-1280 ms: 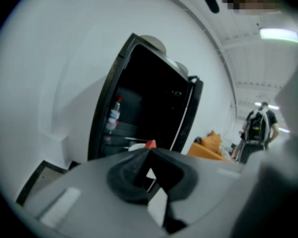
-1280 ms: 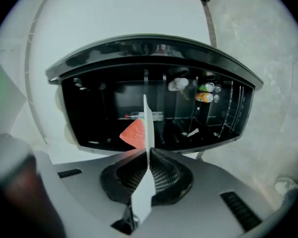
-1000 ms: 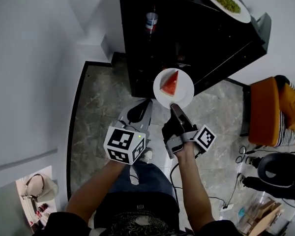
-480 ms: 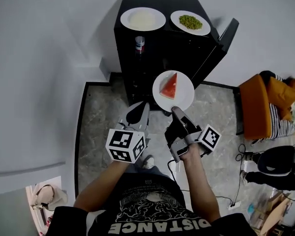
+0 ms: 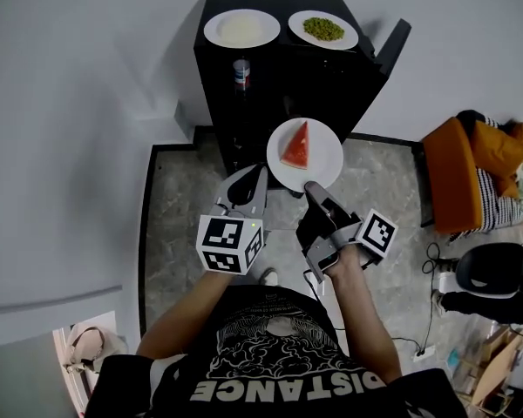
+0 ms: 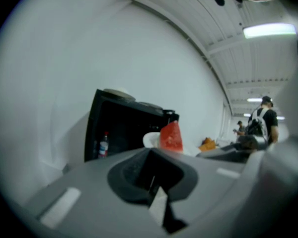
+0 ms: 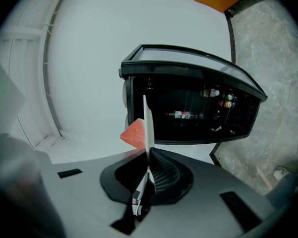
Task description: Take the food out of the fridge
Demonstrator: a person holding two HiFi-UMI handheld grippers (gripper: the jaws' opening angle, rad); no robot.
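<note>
A white plate point(image 5: 322, 165) carrying a red watermelon wedge point(image 5: 297, 146) hangs in front of the open black fridge point(image 5: 283, 81). My right gripper point(image 5: 310, 188) is shut on the plate's near rim. In the right gripper view the plate point(image 7: 147, 125) shows edge-on between the pads, with the watermelon wedge point(image 7: 135, 133) on its left. My left gripper point(image 5: 254, 181) hovers just left of the plate, shut and holding nothing; its own view shows the watermelon wedge point(image 6: 171, 135) ahead. A bottle point(image 5: 241, 73) stands inside the fridge.
Two plates sit on the fridge top: one with pale food point(image 5: 241, 29), one with green food point(image 5: 324, 30). The fridge door point(image 5: 392, 46) stands open to the right. An orange chair point(image 5: 458, 185) and floor cables point(image 5: 431, 259) lie to the right; a white wall stands to the left.
Both grippers have risen, lifting the plate with the watermelon higher in front of the fridge. The fridge top and its two plates have come fully into view.
</note>
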